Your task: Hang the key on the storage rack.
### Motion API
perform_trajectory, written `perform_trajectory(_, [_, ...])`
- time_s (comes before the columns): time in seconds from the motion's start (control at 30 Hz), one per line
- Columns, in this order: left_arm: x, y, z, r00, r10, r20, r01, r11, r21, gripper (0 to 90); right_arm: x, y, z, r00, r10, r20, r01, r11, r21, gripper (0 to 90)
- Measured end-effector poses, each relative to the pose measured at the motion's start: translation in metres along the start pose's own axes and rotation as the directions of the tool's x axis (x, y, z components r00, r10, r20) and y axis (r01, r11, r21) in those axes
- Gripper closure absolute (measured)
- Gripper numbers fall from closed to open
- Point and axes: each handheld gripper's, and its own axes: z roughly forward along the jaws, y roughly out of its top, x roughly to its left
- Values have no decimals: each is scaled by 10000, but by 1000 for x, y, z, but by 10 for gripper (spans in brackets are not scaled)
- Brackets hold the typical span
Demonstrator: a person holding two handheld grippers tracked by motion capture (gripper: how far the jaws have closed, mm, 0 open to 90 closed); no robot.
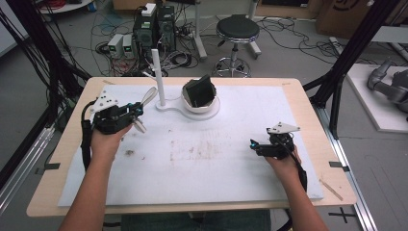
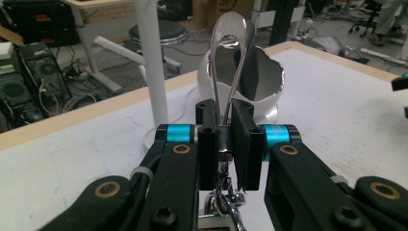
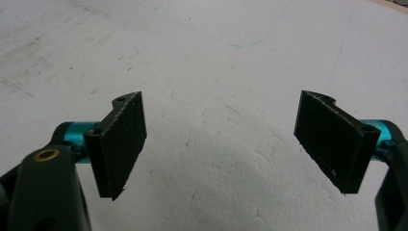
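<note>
Two hand-held grippers are up over the white surface (image 1: pixel 192 163): at the left of the high view, the left hand-held gripper (image 1: pixel 137 115) is clenched on a shiny metal spoon (image 2: pixel 230 62), its bowl sticking up past the jaws. Just beyond it, upper centre, sit a white post stand (image 1: pixel 159 79) and a white bowl (image 1: pixel 202 103) with dark pieces inside. At lower right, the right hand-held gripper (image 3: pixel 219 139) hovers released, jaws wide apart with nothing between them.

High view looks down over the white table (image 1: pixel 192 163); both gripper views sit close above it.
</note>
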Motion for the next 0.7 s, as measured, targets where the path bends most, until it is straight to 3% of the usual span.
perform_trajectory(0.37, [3,31,7,9986,182,-493,-200,9991,-376,814,-1,0,0,10000,38,-41,-38,10000,18,188])
perform_trajectory(0.7, [8,56,21,9931,450,-1081,-477,9986,-223,814,-2,0,-1,10000,84,-43,-84,10000,-40,188])
